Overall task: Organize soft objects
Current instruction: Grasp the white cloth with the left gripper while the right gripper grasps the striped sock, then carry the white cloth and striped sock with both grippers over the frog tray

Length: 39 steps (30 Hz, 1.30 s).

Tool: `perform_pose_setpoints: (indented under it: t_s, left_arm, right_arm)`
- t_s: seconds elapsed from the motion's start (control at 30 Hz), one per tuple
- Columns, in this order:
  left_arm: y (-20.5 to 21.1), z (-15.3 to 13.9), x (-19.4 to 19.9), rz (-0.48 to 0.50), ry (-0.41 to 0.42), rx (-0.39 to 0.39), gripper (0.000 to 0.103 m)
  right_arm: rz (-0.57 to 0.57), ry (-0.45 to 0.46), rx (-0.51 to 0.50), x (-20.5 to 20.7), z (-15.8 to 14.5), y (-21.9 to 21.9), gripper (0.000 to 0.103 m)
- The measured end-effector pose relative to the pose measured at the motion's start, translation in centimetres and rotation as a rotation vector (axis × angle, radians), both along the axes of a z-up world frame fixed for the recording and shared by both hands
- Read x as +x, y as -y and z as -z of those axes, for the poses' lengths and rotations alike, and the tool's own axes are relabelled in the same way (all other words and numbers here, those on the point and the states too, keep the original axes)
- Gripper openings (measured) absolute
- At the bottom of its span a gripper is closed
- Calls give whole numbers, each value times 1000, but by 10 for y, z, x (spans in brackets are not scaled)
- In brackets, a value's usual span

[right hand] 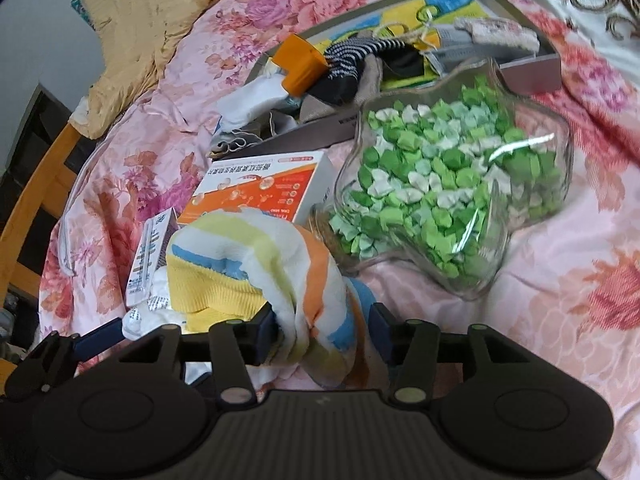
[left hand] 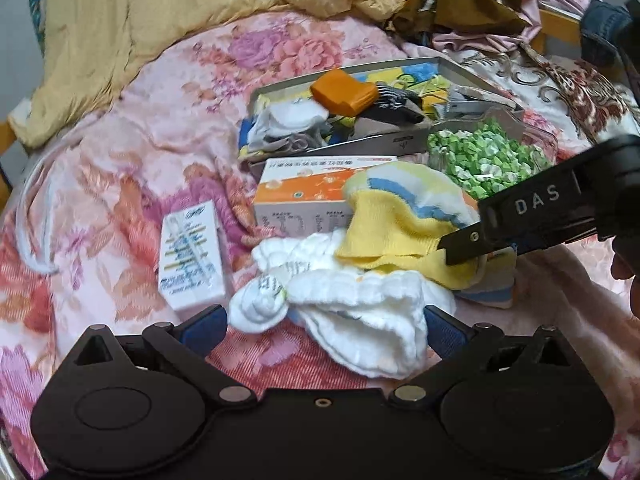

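Yellow-striped sock (right hand: 256, 264), pink floral bedspread (right hand: 560, 320)

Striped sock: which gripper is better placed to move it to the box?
Right. The striped sock already sits bunched between the right gripper jaws. The left gripper is open around the white cloth, nearer than the sock.

Item count, as visible on the floral bedspread (left hand: 132, 128):

- Grippers: two, the left gripper (left hand: 326, 330) and the right gripper (right hand: 324, 332).
- Striped socks: one, yellow with blue, white and orange bands (right hand: 256, 256).
- White cloths: one bundle (left hand: 360, 308); the number of separate pieces in it cannot be determined.
- Cartons: two, one orange-and-white box (right hand: 260, 192) and one small white box (left hand: 190, 256).
- Glass jars: one, star-shaped (right hand: 452, 184), filled with green and white paper stars too numerous to count.
- Trays: one flat grey box (right hand: 528, 68) holding mixed items, among them one orange piece (left hand: 344, 92).
- Yellow quilts: one (left hand: 120, 20).
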<state>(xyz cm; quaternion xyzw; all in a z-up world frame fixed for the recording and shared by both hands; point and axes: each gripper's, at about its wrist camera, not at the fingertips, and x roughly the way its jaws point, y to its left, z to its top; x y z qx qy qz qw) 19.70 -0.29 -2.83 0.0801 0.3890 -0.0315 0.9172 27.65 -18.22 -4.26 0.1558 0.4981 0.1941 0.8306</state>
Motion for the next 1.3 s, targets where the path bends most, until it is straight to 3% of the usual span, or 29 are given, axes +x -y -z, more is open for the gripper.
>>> perform_pose_setpoints:
  t_s: [0.23, 0.43, 0.57, 0.67, 0.83, 1.07, 1.3]
  left_arm:
    - [11, 6, 7, 53, 27, 31, 102]
    - [12, 14, 10, 69, -2, 27, 102]
    - [12, 15, 9, 85, -19, 12, 88]
    - [10, 16, 9, 82, -45, -19, 77]
    - [5, 14, 10, 70, -62, -92, 54]
    - [5, 7, 8, 63, -12, -95, 31]
    - [-3, -3, 8, 12, 47, -112, 23]
  right_arm:
    - [2, -17, 37, 2, 7, -1, 57]
    - [3, -26, 64, 1, 13, -1, 53]
    - [6, -30, 78, -1, 13, -1, 38]
    - [16, -22, 80, -3, 11, 0, 32]
    - [20, -10, 90, -7, 8, 1, 28]
    - [42, 25, 102, -11, 0, 4, 26]
    - [77, 109, 72, -14, -14, 9, 25]
